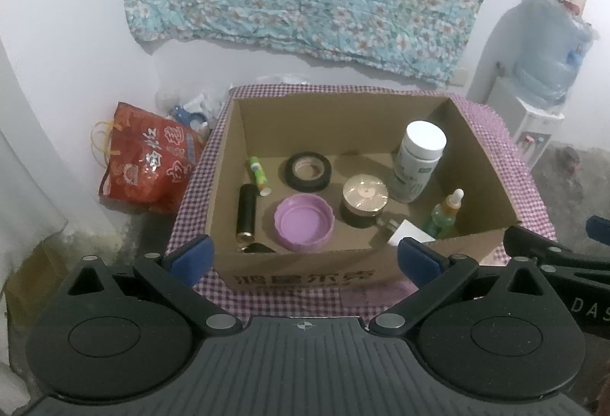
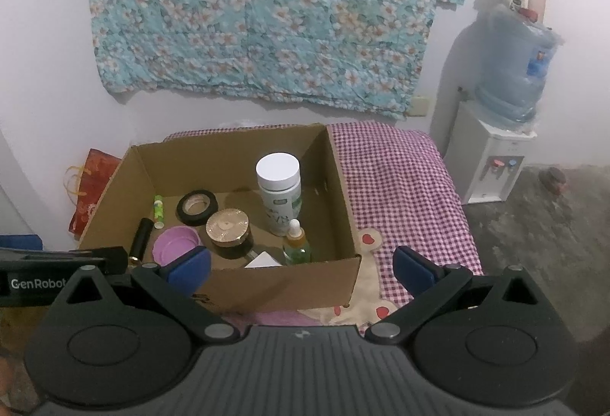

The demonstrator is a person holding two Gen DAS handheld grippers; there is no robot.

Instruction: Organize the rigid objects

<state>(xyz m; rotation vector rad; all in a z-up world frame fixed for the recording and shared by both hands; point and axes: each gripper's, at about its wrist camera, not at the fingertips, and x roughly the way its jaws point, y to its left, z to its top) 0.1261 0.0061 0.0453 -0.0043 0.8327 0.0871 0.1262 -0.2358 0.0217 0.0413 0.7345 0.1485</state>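
Rigid objects such as the white bottle (image 1: 417,159) already sit in the cardboard box (image 1: 301,271), both grippers spread empty, sorting apparently finished.

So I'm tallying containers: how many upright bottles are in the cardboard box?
2: a white-capped bottle by the right wall, and a small green dropper bottle in front of it near the front right corner. Others may hide behind the front wall.

white card (image 1: 410,234) half hidden by box wall (image 1: 324,265)
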